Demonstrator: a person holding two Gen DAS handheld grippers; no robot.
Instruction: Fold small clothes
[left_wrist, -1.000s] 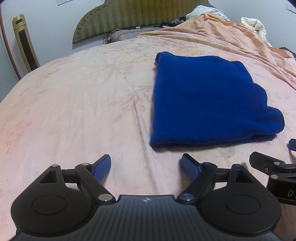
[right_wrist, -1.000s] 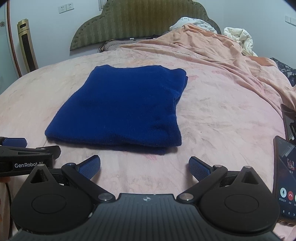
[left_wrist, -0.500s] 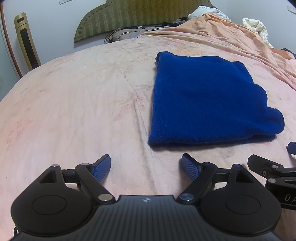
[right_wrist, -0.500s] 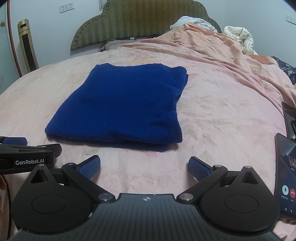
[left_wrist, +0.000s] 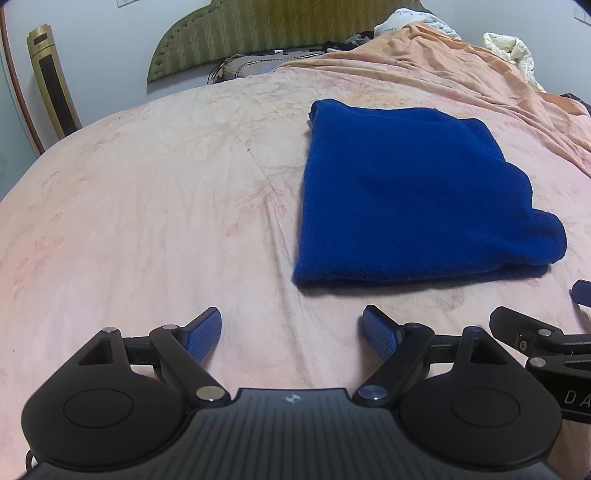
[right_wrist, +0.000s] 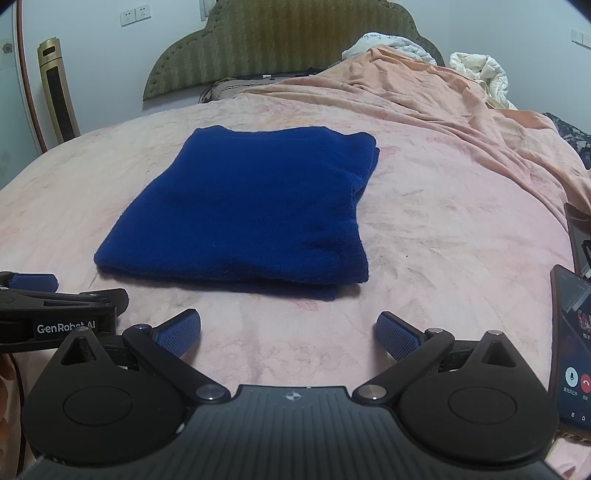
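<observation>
In my left wrist view, the left gripper (left_wrist: 291, 332) sits at the bottom centre of the frame with its jaws spread wide and nothing between them, just pink bedsheet (left_wrist: 147, 221) under the blue pads. The blue knit garment (left_wrist: 406, 192) lies folded into a rough rectangle in the right half of that frame, flat on the sheet, its near edge a little above and to the right of my right-hand fingertip and not touching it. At the lower right edge I can see part of the right gripper's black body, near the garment's lower right corner but apart from it.

From my right wrist view, the right gripper (right_wrist: 288, 332) is likewise at the bottom centre, jaws spread and holding nothing. The folded garment (right_wrist: 251, 206) sits in the middle of this frame, its near edge just above the gap between the fingers, with a strip of sheet (right_wrist: 443, 221) between. Layered edges show along its bottom and right sides. The left gripper's body, marked "GenRobot AI", enters at the left edge.

A phone (right_wrist: 570, 350) with a lit call screen lies at the right edge. A green padded headboard (right_wrist: 280, 48) fills the top centre, a rumpled peach blanket (right_wrist: 443, 103) the upper right, and a gold tower appliance (right_wrist: 57, 92) stands at the upper left.
</observation>
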